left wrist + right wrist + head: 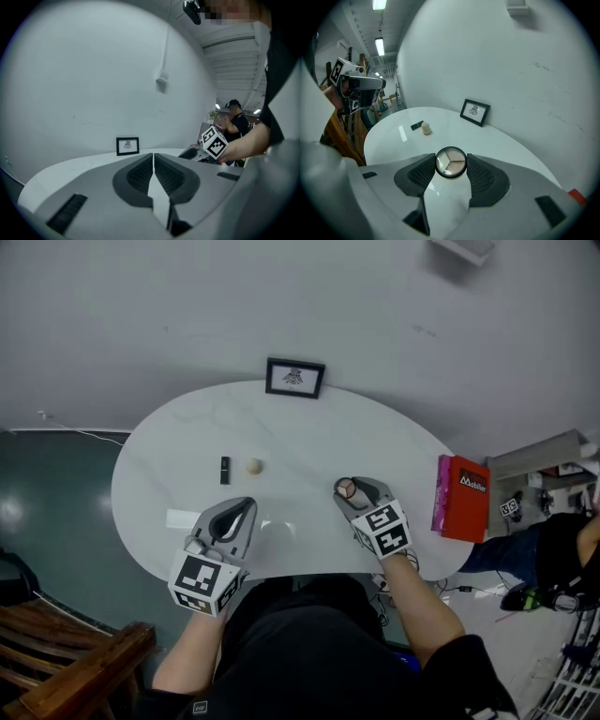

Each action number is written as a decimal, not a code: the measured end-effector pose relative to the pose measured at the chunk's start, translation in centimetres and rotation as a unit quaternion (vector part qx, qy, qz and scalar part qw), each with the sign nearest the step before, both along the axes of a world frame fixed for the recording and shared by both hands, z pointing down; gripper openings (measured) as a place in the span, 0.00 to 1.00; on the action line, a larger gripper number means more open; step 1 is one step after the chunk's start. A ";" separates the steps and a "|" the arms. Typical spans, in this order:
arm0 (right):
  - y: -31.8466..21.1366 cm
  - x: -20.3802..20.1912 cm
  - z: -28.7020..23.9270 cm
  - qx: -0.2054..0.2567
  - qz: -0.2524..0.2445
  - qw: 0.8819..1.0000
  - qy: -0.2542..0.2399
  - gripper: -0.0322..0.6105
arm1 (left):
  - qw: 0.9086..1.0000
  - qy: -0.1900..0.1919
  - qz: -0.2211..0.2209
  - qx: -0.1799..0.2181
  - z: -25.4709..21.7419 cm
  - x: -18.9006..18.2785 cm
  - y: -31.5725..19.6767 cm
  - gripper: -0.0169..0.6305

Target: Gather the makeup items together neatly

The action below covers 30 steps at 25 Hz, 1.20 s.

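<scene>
While the right tool (451,165) pinches the compact (451,161), the left tool (153,164) is pressed together.
Likely light, stiff, slick: grip across its rim.

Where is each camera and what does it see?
Head view: on the person's head, faces down at the table; forearms, left gripper, right gripper show.
Left gripper view: on the left gripper, faces the wall over its shut jaws.
Right gripper view: on the right gripper, faces across the table over the gripped compact.
All three share the picture frame.
</scene>
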State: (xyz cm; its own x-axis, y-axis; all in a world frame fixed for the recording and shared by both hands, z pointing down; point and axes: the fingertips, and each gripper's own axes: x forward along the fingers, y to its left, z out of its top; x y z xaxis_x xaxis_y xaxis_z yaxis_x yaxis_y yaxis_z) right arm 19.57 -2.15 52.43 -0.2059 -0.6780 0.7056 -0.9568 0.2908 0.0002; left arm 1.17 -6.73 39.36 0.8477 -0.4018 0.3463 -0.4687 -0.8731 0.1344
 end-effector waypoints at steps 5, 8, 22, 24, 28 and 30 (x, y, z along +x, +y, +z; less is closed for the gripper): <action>-2.7 -4.6 -1.4 0.011 -0.036 0.999 -0.007 0.38 | 1.000 0.006 -0.022 0.009 -0.3 -3.0 -1.0 0.06; -4.1 -6.8 -1.8 0.013 -0.058 0.998 -0.013 0.38 | 0.999 0.009 -0.038 0.004 -0.1 -4.1 -1.4 0.06; -8.0 -10.3 0.2 -0.007 -0.121 0.992 -0.024 0.38 | 0.995 -0.003 -0.096 -0.011 1.3 -6.2 -3.8 0.06; -8.7 -10.6 1.2 -0.012 -0.131 0.991 -0.023 0.38 | 0.994 -0.006 -0.105 -0.019 2.1 -6.3 -4.4 0.06; -9.9 -10.8 3.6 -0.024 -0.143 0.989 -0.018 0.38 | 0.993 -0.012 -0.115 -0.034 3.5 -6.3 -4.7 0.06; -10.6 -10.7 4.8 -0.028 -0.144 0.989 -0.017 0.38 | 0.992 -0.019 -0.116 -0.040 4.3 -6.4 -4.7 0.06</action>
